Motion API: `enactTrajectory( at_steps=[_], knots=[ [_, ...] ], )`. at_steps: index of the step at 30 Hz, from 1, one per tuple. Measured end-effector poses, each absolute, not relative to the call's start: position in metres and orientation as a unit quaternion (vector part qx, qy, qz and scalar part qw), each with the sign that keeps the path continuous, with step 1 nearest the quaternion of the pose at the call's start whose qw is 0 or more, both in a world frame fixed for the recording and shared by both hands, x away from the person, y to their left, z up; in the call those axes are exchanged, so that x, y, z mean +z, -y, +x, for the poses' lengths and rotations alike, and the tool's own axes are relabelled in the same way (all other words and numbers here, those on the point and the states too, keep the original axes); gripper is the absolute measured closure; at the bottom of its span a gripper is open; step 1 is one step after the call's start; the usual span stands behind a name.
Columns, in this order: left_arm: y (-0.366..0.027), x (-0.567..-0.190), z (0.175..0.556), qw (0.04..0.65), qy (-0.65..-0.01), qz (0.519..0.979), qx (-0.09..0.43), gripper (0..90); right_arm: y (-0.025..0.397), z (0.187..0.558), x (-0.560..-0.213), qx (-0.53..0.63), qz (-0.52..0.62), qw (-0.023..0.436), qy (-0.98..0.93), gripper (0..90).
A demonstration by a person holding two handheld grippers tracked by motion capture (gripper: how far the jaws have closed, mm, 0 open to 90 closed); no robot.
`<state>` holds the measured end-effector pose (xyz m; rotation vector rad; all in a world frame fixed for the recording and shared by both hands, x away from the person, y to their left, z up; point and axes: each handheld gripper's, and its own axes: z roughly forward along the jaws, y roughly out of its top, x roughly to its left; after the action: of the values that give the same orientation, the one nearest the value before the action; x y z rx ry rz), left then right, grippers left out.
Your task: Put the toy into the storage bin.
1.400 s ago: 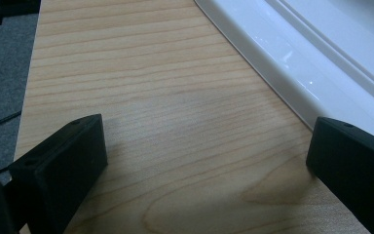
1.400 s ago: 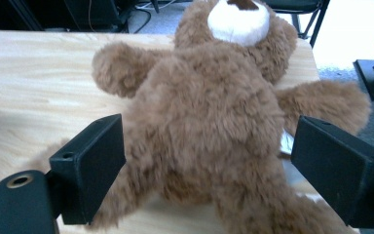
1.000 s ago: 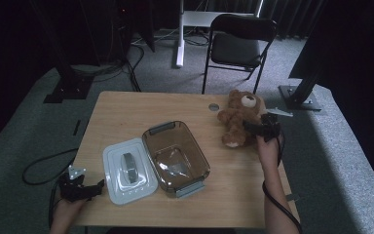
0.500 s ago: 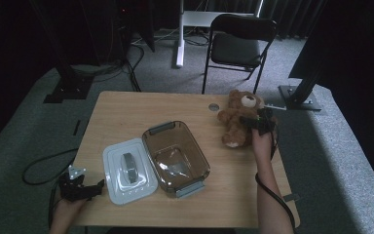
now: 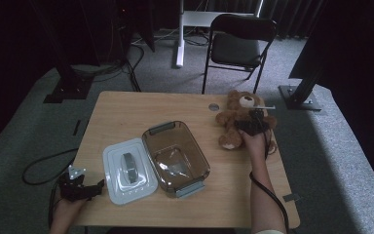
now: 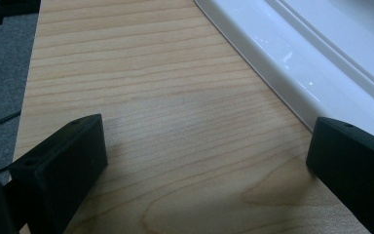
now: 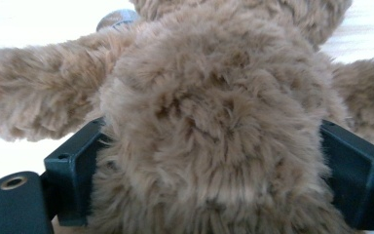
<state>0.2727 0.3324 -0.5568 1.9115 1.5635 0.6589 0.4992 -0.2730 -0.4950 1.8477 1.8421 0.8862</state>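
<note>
High view dim, surroundings near black, daylight band falling right of the table (image 5: pixel 126 112). Gripper views brighter; glare on white lid (image 6: pixel 292 63); teddy bear's (image 7: pixel 214 122) fur soft-focused.

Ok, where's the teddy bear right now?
In the high view the teddy bear lies at the table's far right, right of the open container, its body between the right gripper's jaws.

The high view looks forward and down over the whole tabletop (image 5: pixel 126 117). The left gripper view sits low, close to the lid (image 6: pixel 321 63). The right gripper view presses against the bear (image 7: pixel 214 122), also seen from above
</note>
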Motion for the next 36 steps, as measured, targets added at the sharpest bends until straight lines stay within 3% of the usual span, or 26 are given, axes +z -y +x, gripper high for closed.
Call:
enactTrajectory(
  at_steps=[11,13,14,15,16,17,18,19,20,21,22,28,36],
  knots=[
    [-0.332,-0.557,0.273,0.289,-0.585,0.716,0.247,1.8,0.271,0.503,-0.508,0.312,0.655,0.178,-0.665,10.6],
    [-0.332,-0.557,0.273,0.289,-0.585,0.716,0.247,1.8,0.272,0.505,-0.506,0.303,0.657,0.170,-0.669,14.1],
    [-0.332,-0.557,0.273,0.289,-0.586,0.716,0.247,1.8,0.272,0.505,-0.504,0.298,0.655,0.167,-0.674,21.4],
    [-0.332,-0.557,0.273,0.289,-0.586,0.716,0.247,1.8,0.272,0.505,-0.504,0.298,0.655,0.167,-0.674,21.4],
    [-0.332,-0.557,0.273,0.289,-0.585,0.716,0.247,1.9,0.273,0.504,-0.503,0.300,0.651,0.171,-0.676,30.8],
    [-0.332,-0.557,0.273,0.289,-0.585,0.716,0.247,1.8,0.273,0.504,-0.503,0.300,0.651,0.171,-0.676,30.8],
    [-0.332,-0.557,0.273,0.289,-0.586,0.716,0.247,1.9,0.274,0.501,-0.501,0.304,0.651,0.177,-0.673,40.2],
    [-0.332,-0.557,0.273,0.289,-0.586,0.716,0.247,1.9,0.274,0.501,-0.501,0.304,0.651,0.177,-0.673,40.2],
    [-0.332,-0.557,0.273,0.289,-0.585,0.716,0.247,1.8,0.275,0.499,-0.497,0.302,0.644,0.186,-0.677,47.9],
    [-0.332,-0.557,0.273,0.289,-0.585,0.716,0.247,1.8,0.275,0.499,-0.497,0.302,0.644,0.186,-0.677,47.9],
    [-0.332,-0.557,0.273,0.289,-0.585,0.717,0.246,1.8,0.275,0.497,-0.493,0.298,0.639,0.193,-0.683,53.9],
    [-0.332,-0.557,0.273,0.289,-0.585,0.717,0.246,1.8,0.269,0.491,-0.486,0.298,0.630,0.222,-0.682,63.1],
    [-0.332,-0.557,0.273,0.289,-0.585,0.717,0.246,1.8,0.271,0.479,-0.475,0.311,0.619,0.237,-0.681,64.7]
  ],
)
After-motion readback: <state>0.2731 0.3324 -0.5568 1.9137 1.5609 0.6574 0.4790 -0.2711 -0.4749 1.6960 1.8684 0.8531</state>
